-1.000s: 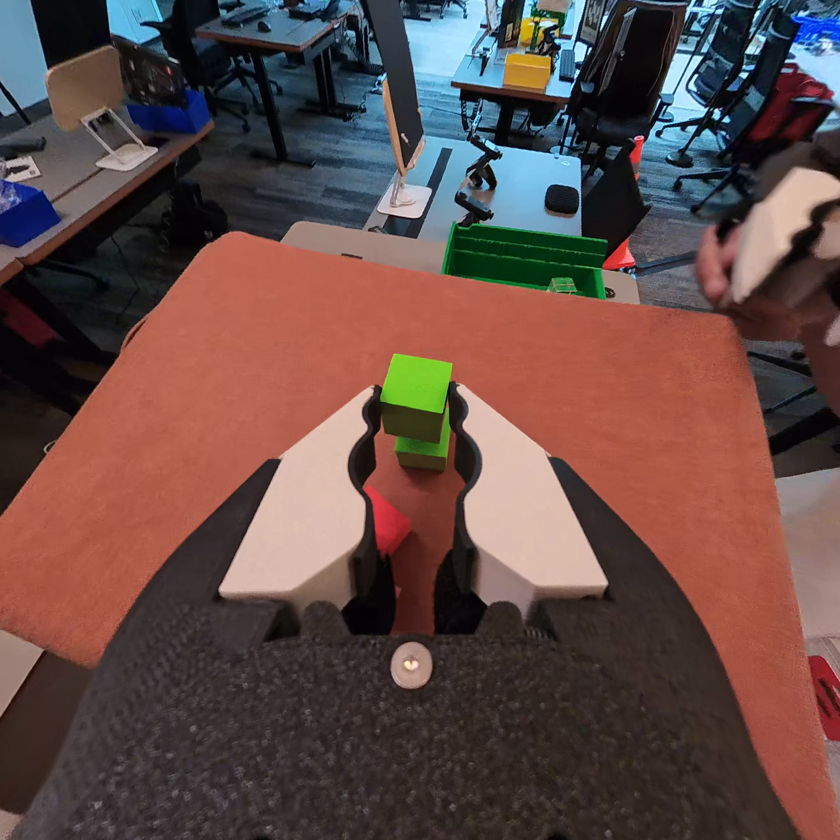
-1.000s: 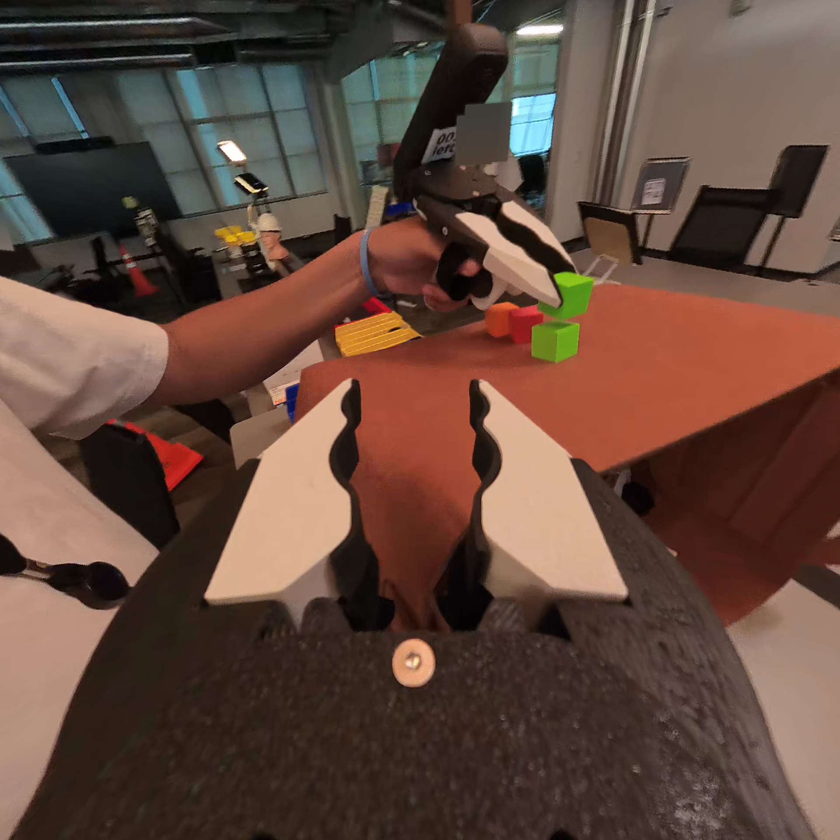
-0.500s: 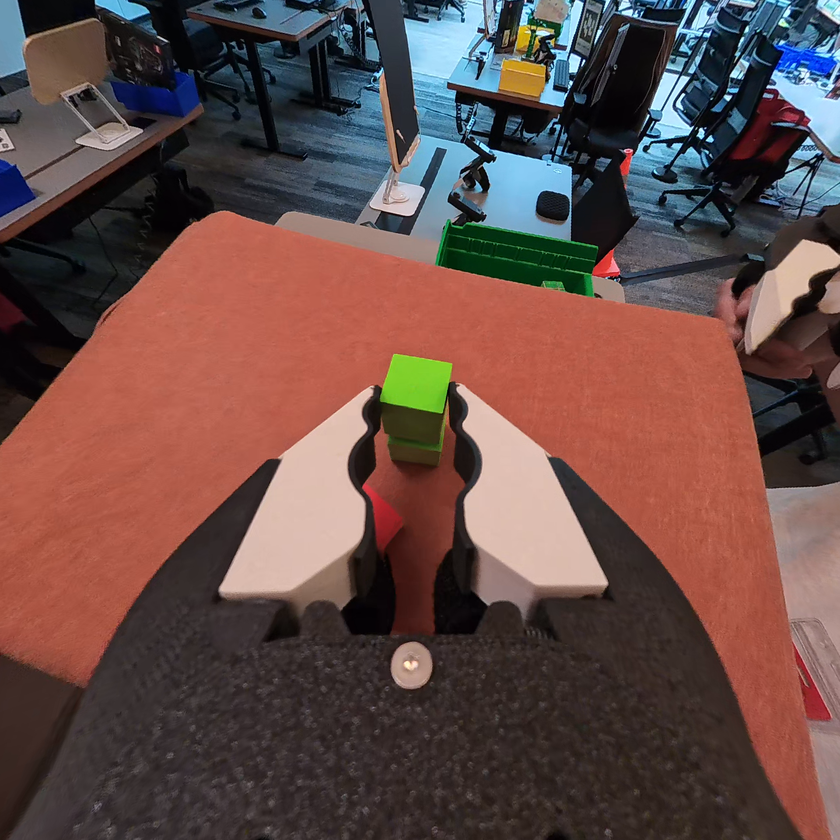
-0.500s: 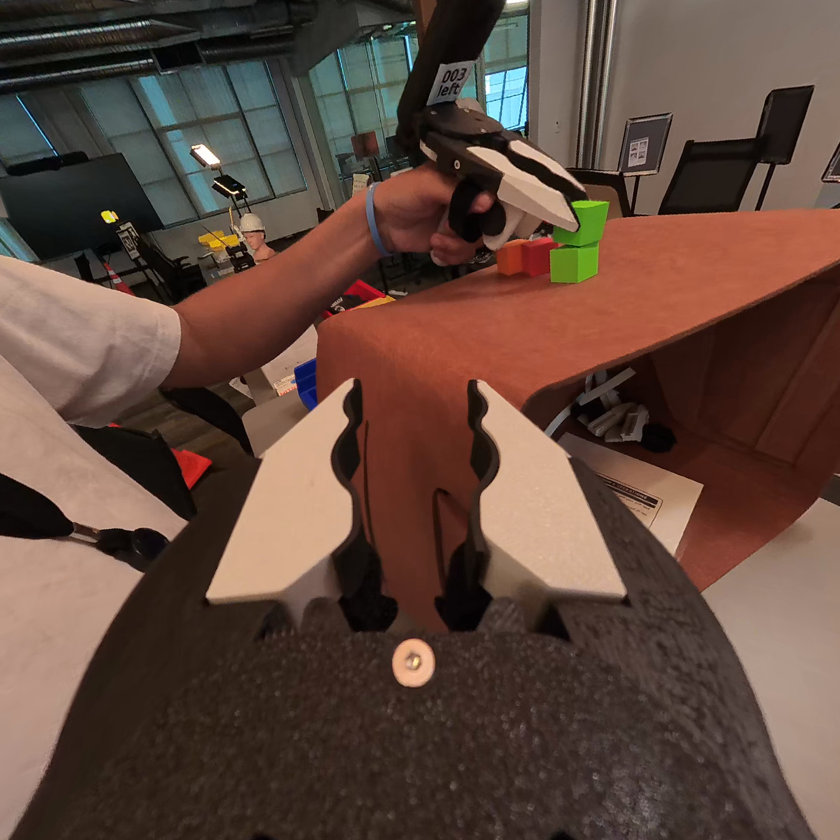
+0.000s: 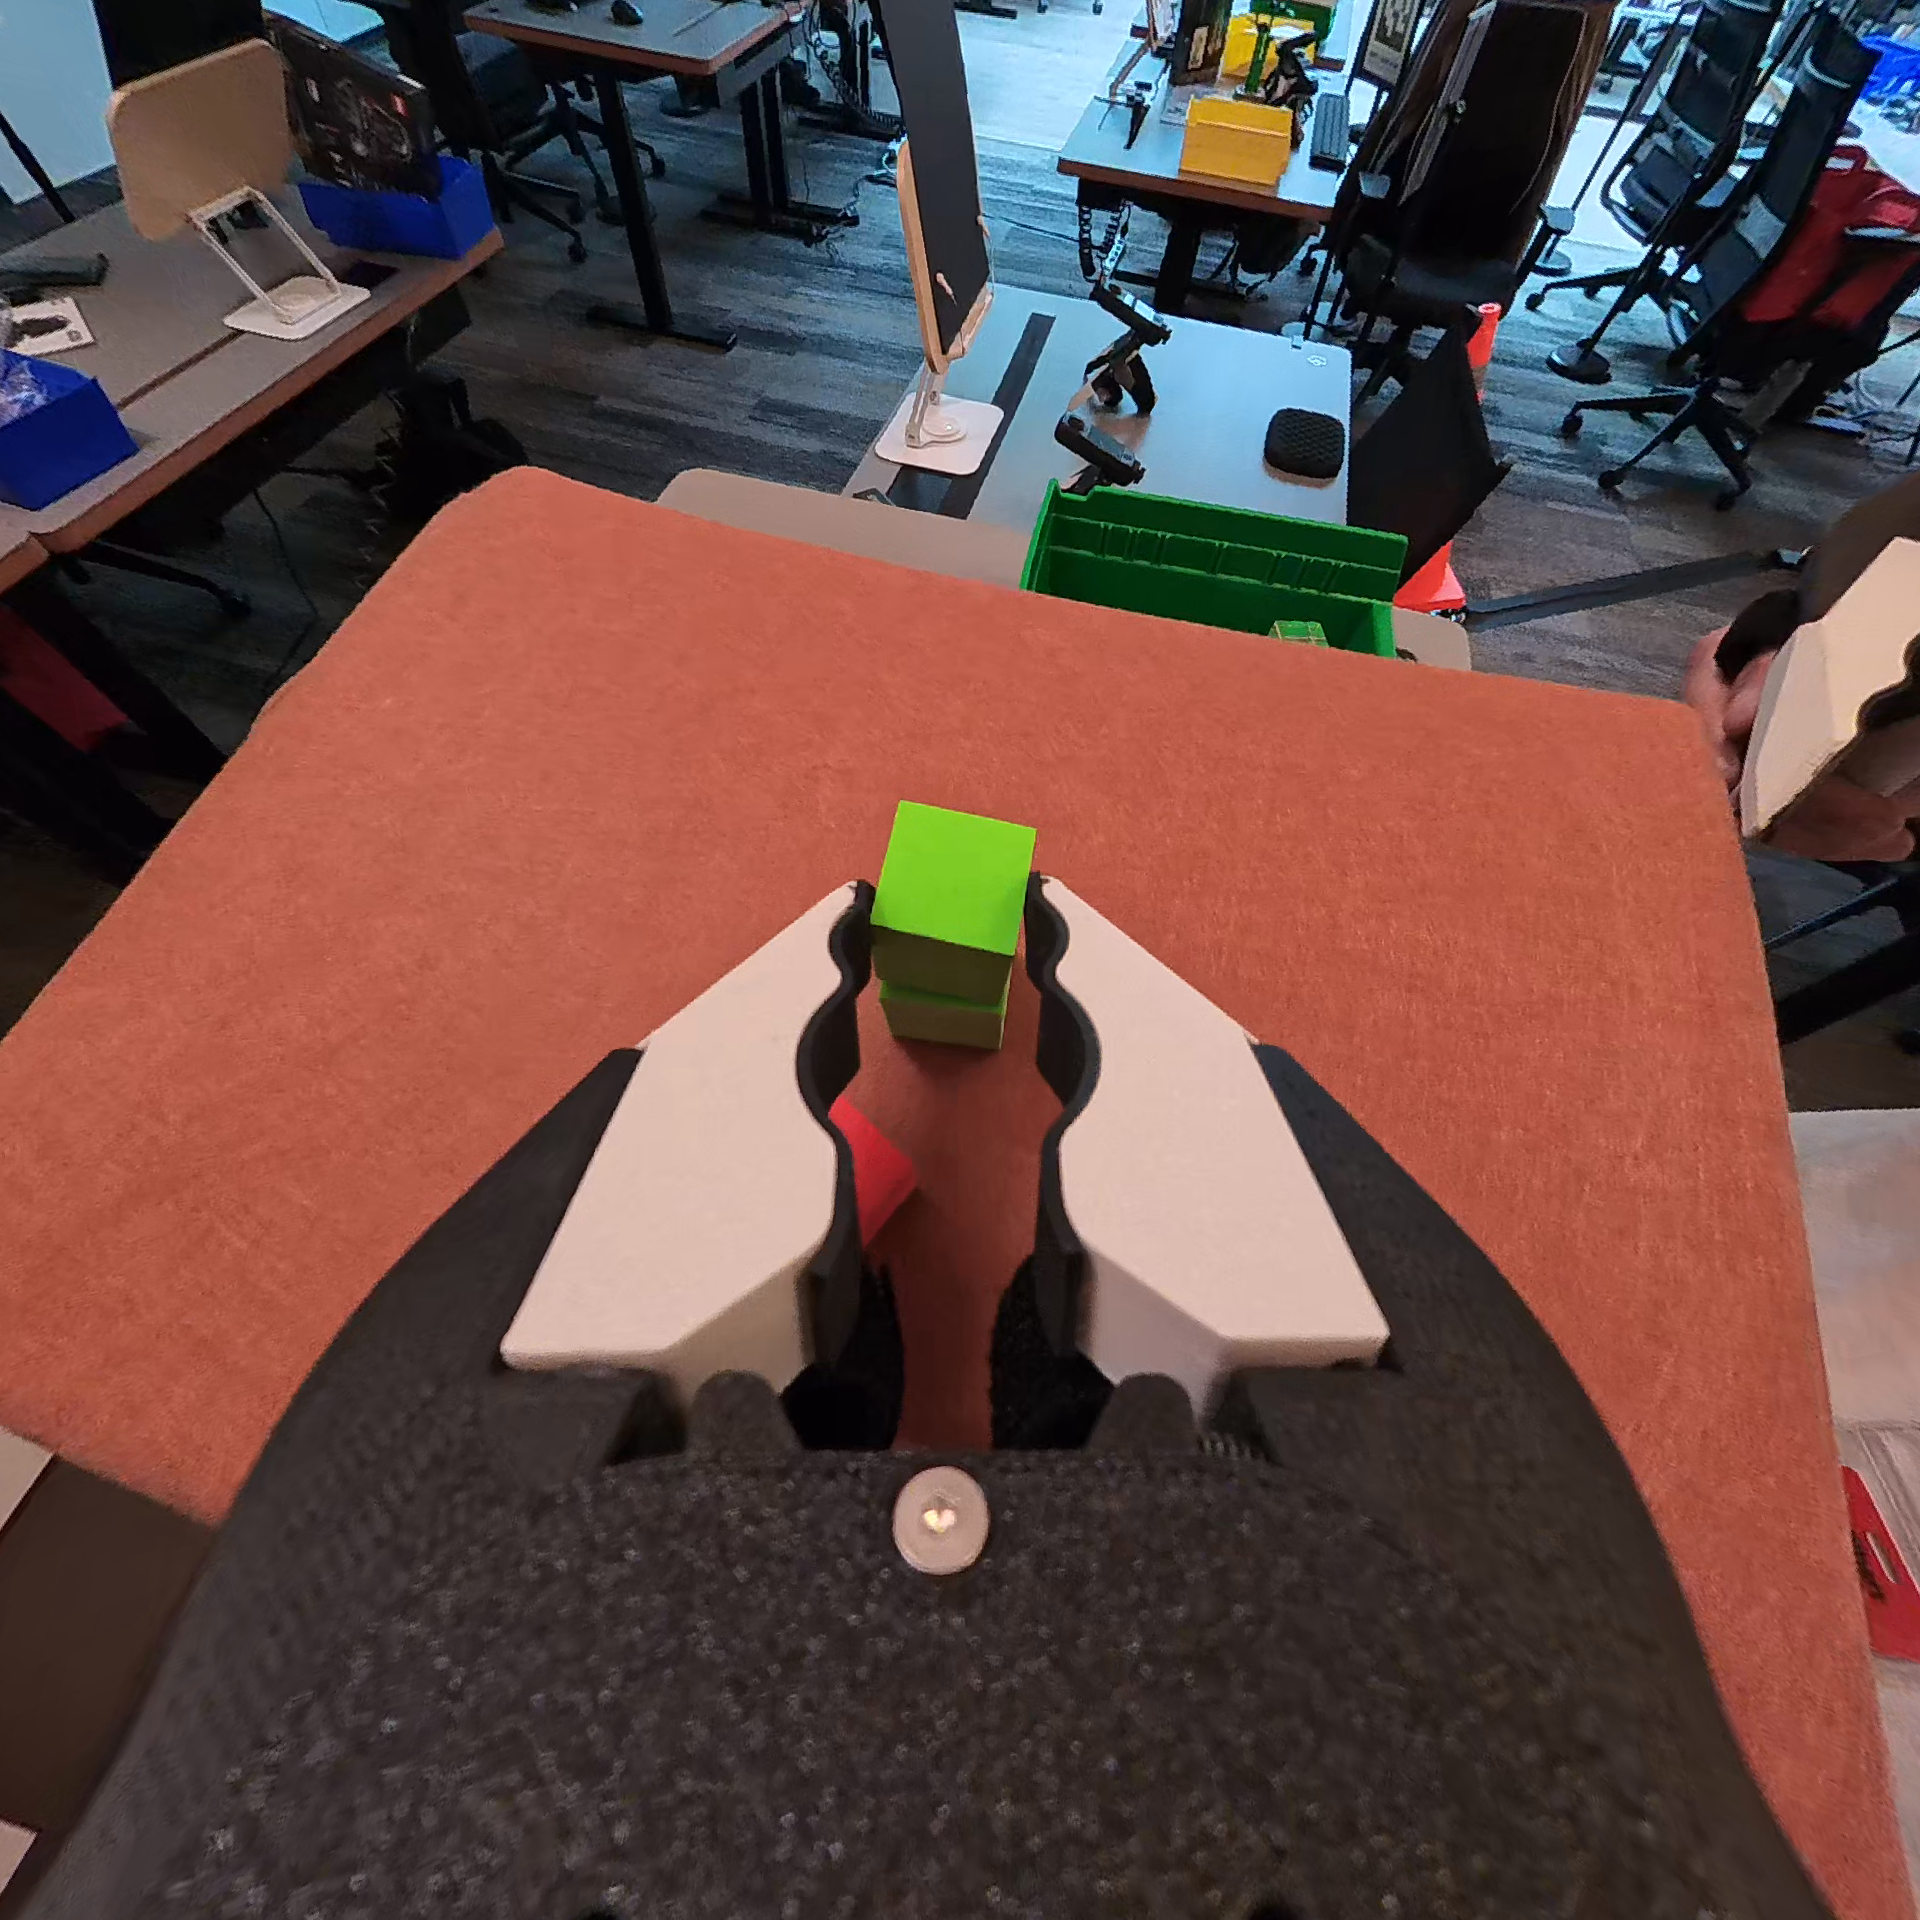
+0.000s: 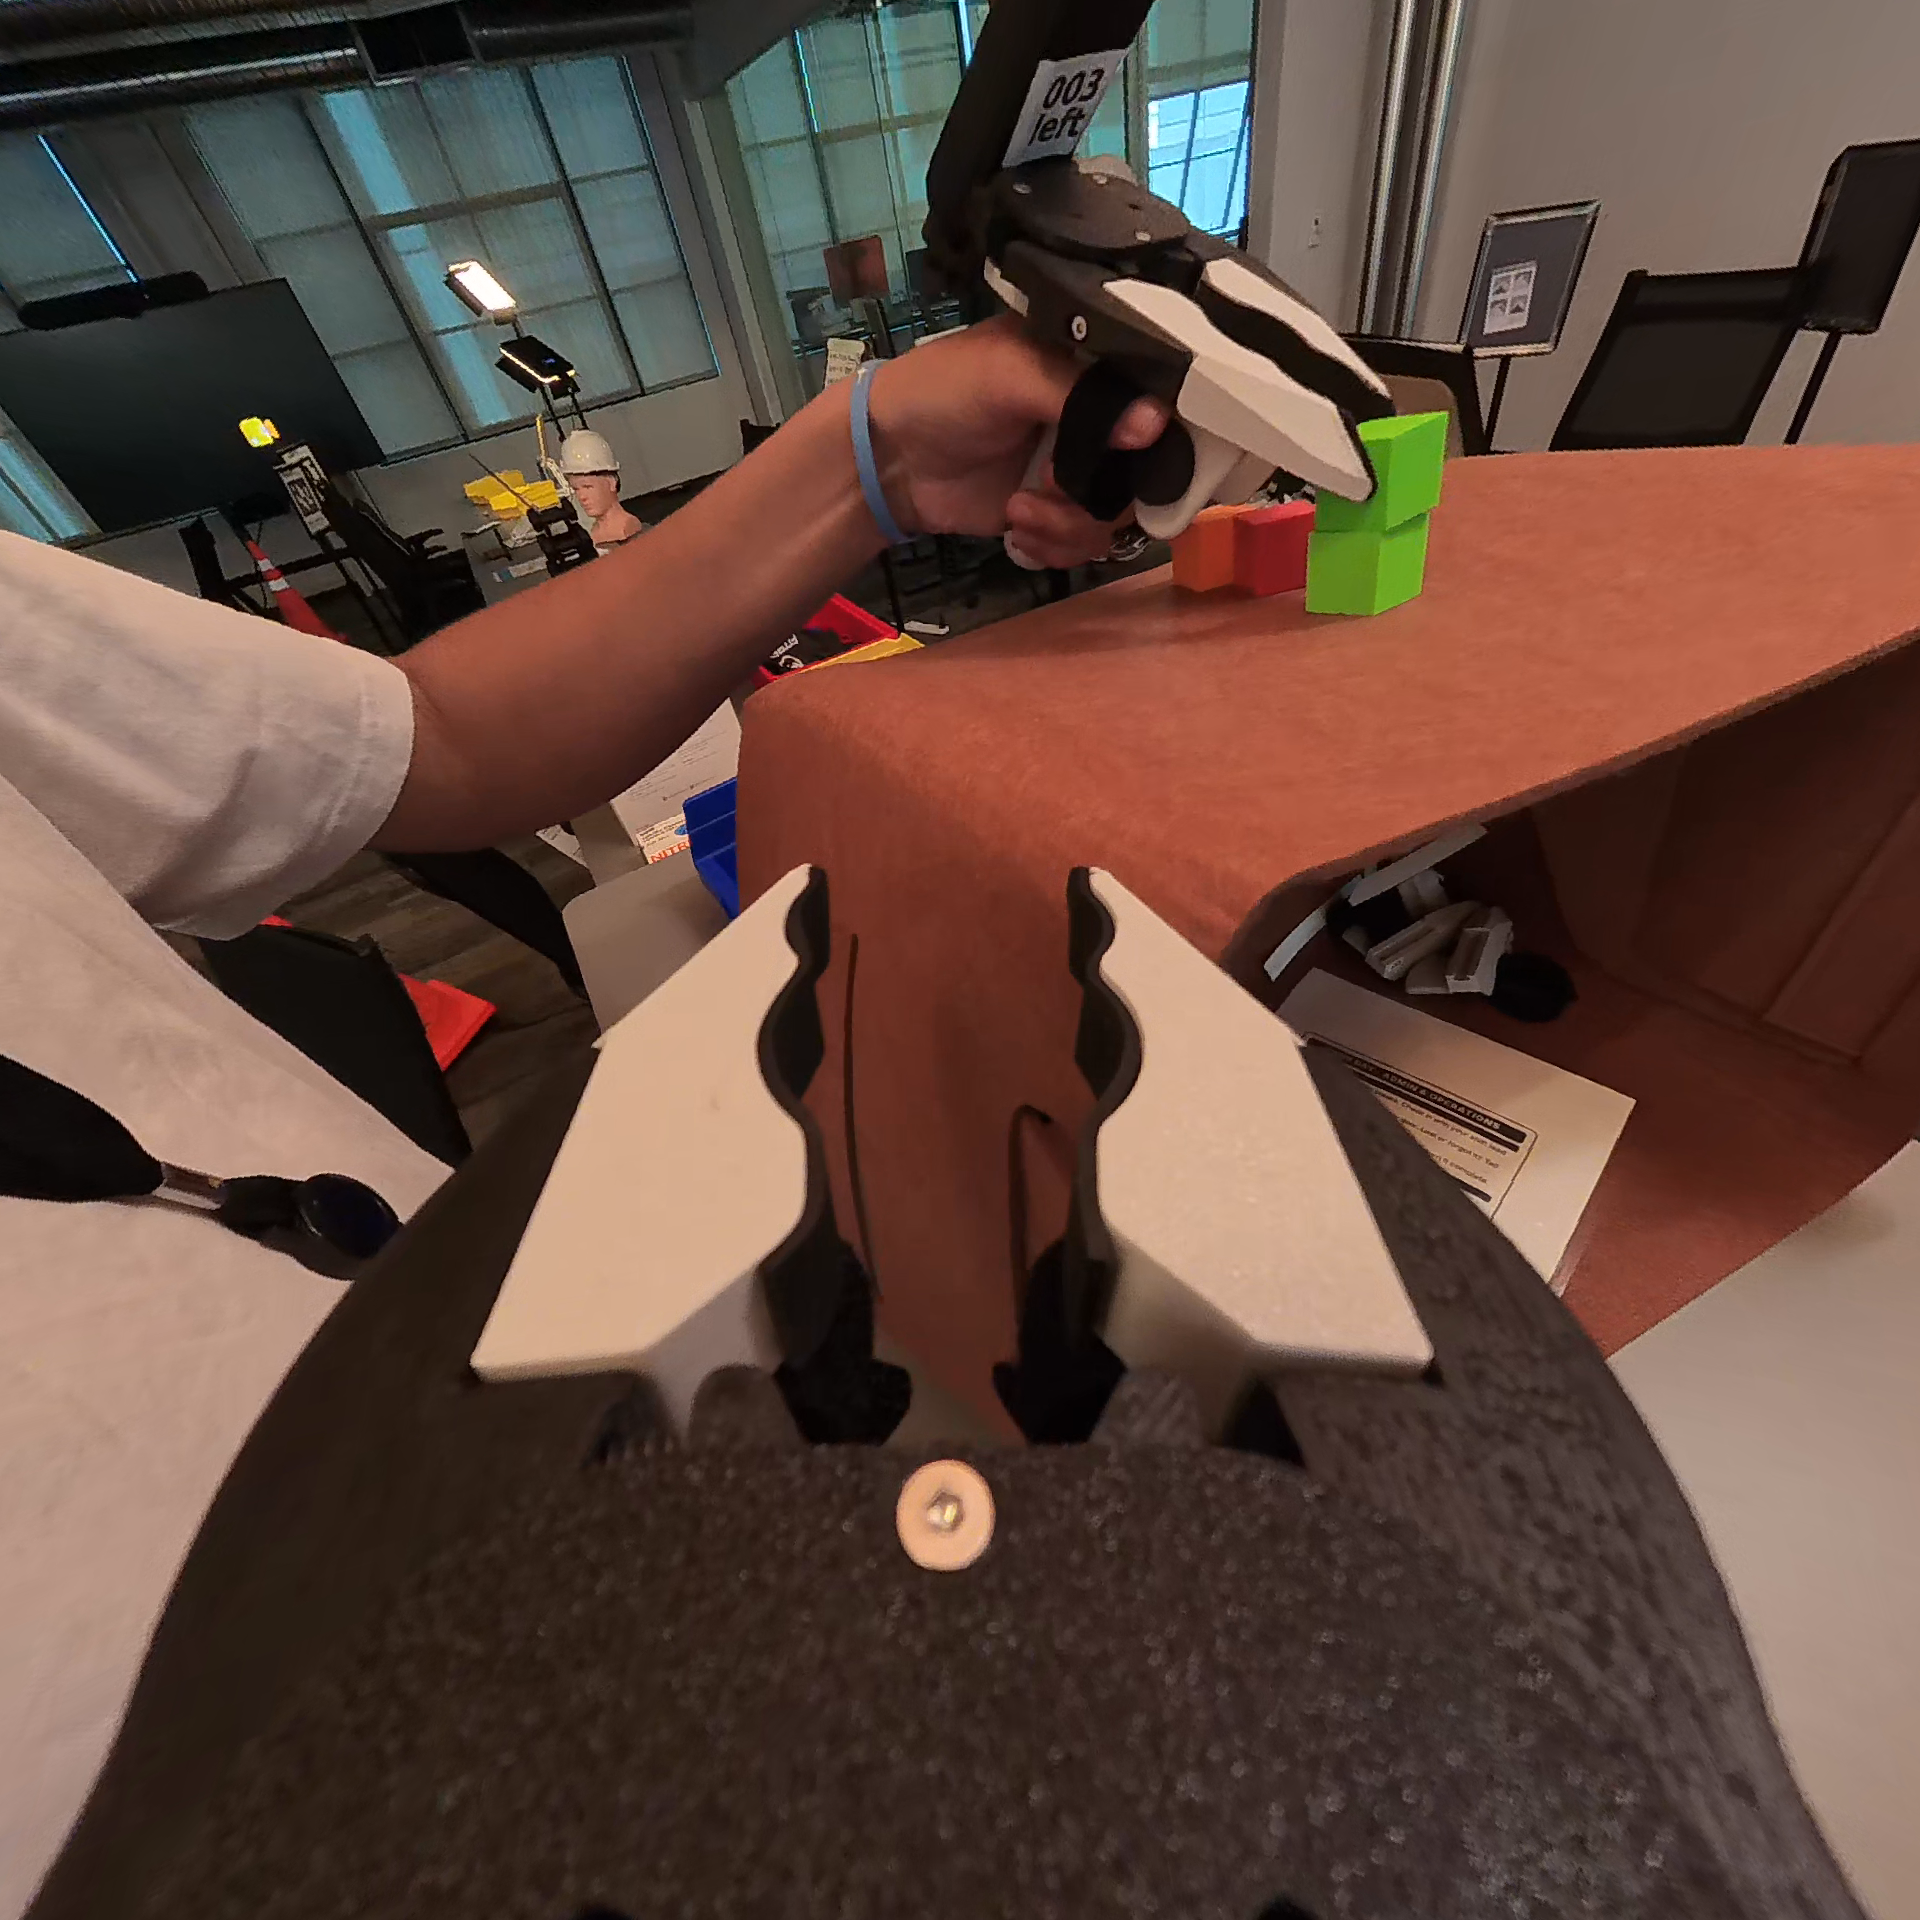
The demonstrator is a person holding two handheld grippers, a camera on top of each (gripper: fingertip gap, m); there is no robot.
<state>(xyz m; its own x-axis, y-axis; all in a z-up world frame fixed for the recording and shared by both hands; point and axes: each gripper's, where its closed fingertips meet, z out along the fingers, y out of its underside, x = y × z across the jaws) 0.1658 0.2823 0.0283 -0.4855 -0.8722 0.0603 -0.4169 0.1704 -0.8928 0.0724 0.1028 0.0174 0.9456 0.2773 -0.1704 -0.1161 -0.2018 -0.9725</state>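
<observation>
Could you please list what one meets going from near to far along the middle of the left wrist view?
Red block → lower green cube with the held green cube on top → bare terracotta mat → green bin → grey desk.

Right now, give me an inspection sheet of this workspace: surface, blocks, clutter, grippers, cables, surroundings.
Surface: rust-orange felt mat draped over a table, hanging down the near side.
Blocks: upper green cube sits on lower green cube; red cube and orange cube side by side next to the stack.
Clutter: green bin beyond the mat's far edge; paper sheet and small parts under the mat's overhang.
Grippers: left hand-held gripper shut on the upper green cube; right hand-held gripper open, empty, off the table edge.
Cables: nothing seen.
Surroundings: office desks, chairs, windows.
</observation>
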